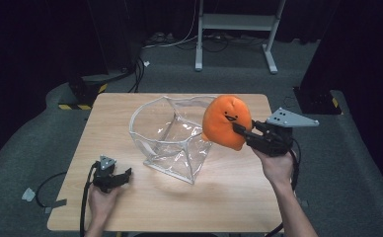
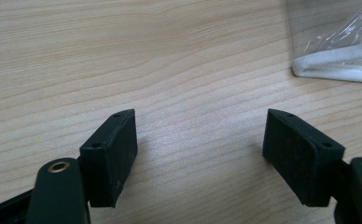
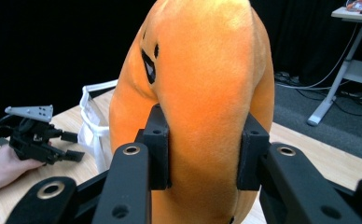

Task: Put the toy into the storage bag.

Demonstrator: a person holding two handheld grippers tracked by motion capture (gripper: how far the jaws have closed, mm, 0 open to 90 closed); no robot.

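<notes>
1. Right hand-held gripper [image 1: 240, 131] is clamped on the orange plush toy [image 1: 226, 122]; in the right gripper view both pads dent its soft body [image 3: 202, 93], so the grip looks firm.
2. Toy is up in the air, off the counter [image 1: 130, 207], at the right-hand rim of the clear plastic bag [image 1: 172, 136]. It partly overlaps the bag's edge from above; can't tell if it's truly over the mouth yet.
3. Key relation: bag's open mouth lies to the toy's left and below. Toy's long axis runs roughly up-down, crosswise to the jaws.
4. Left hand-held gripper [image 1: 123, 176] sits low on the counter near the front-left corner, jaws spread w/ nothing between them; bare wood shows in the gap [image 2: 200, 154]. Bag's white-edged corner [image 2: 337, 65] is just ahead of it, apart.
5. Right hand is the carrier; left is closer to the bag's near corner, probably best placed to steady it.
</notes>
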